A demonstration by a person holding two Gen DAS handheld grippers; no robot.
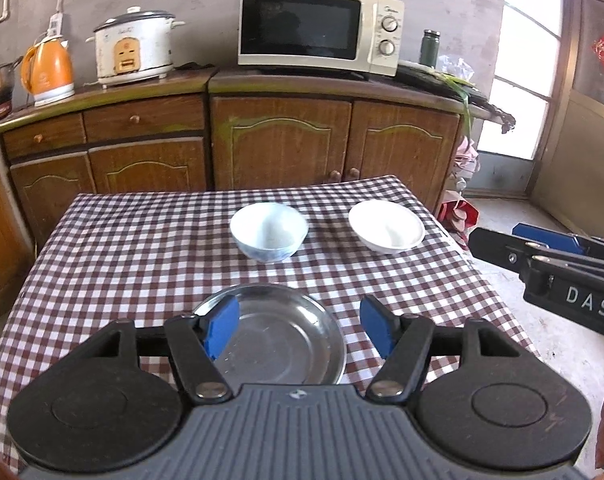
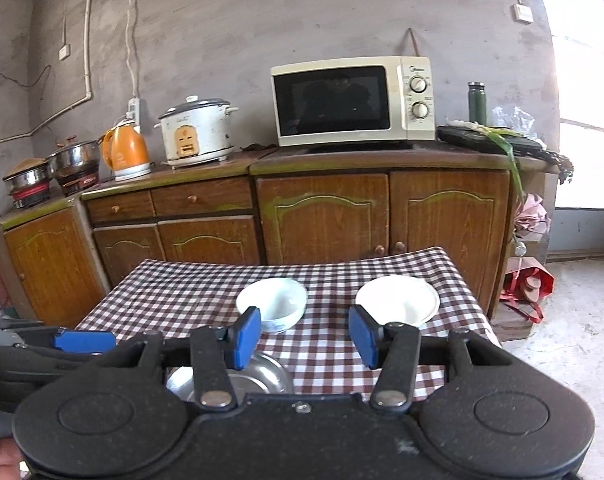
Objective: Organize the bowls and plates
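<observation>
The left gripper (image 1: 298, 326) stood with its blue pads spread and nothing between them, hovering above the near edge of the checked tablecloth (image 1: 142, 248). Directly beyond those pads, a steel plate (image 1: 278, 340) lay flat on the tablecloth at its near side. The right gripper (image 2: 303, 334) was likewise spread and empty, held off the right side of the tablecloth. Farther back on the cloth, 2 white vessels sat well apart: a deep bowl with blue markings (image 1: 268, 231) near the centre, and a shallower white bowl (image 1: 386, 226) toward the far right corner. Behind the tablecloth stood a wooden cabinet (image 1: 282, 144) carrying a microwave (image 1: 319, 28), a rice cooker (image 1: 132, 48) and an orange kettle (image 1: 46, 72).
</observation>
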